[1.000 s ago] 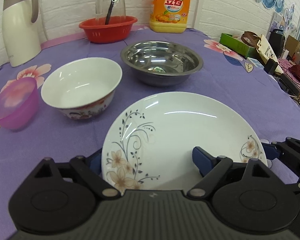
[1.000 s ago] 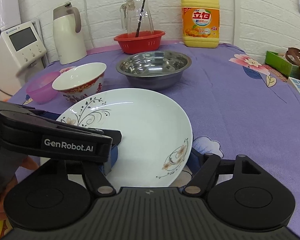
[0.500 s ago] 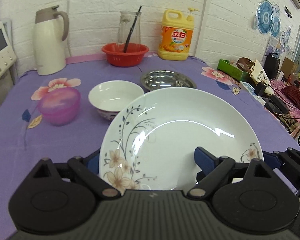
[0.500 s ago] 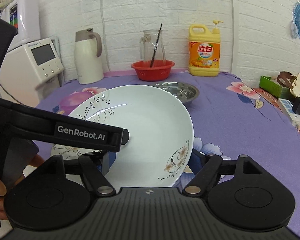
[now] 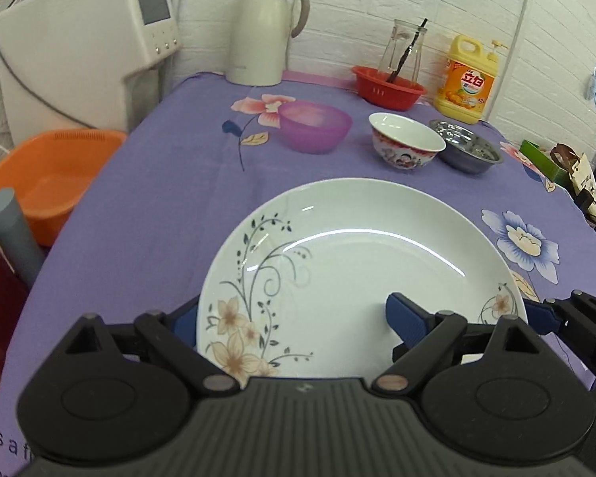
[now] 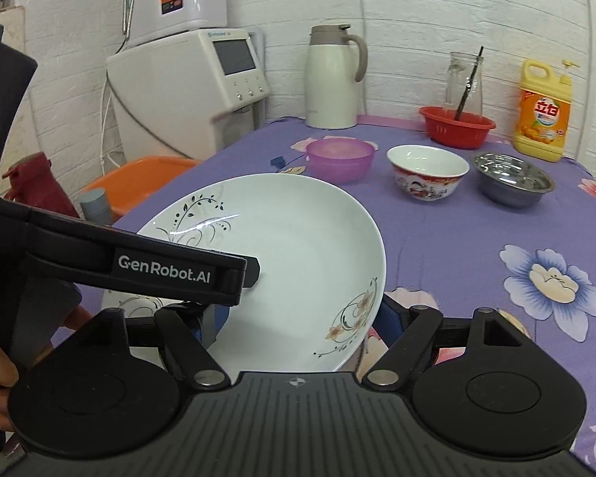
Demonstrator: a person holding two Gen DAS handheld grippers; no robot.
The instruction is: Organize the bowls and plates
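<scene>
A white plate with flower prints (image 5: 361, 270) is held in the air over the purple tablecloth. My left gripper (image 5: 294, 318) is shut on its near rim, one blue pad above and one below. My right gripper (image 6: 298, 318) is shut on the plate (image 6: 290, 254) at its right rim; the left gripper's body crosses that view at left. On the table behind stand a purple plastic bowl (image 5: 315, 126), a white ceramic bowl with red pattern (image 5: 406, 145) and a steel bowl (image 5: 465, 151). All three also show in the right wrist view: the purple bowl (image 6: 339, 157), the ceramic bowl (image 6: 427, 171), the steel bowl (image 6: 513, 177).
At the table's back stand a white thermos jug (image 5: 263, 30), a red basket (image 5: 389, 86) with a glass carafe, and a yellow detergent bottle (image 5: 468, 81). An orange basin (image 5: 45, 183) and a white water dispenser (image 5: 79, 51) are off the table's left edge. Boxes clutter the right side.
Both grippers have lifted the plate off the table and carried it back and to the left. The bowls now look farther away, and the basin and dispenser have come into view.
</scene>
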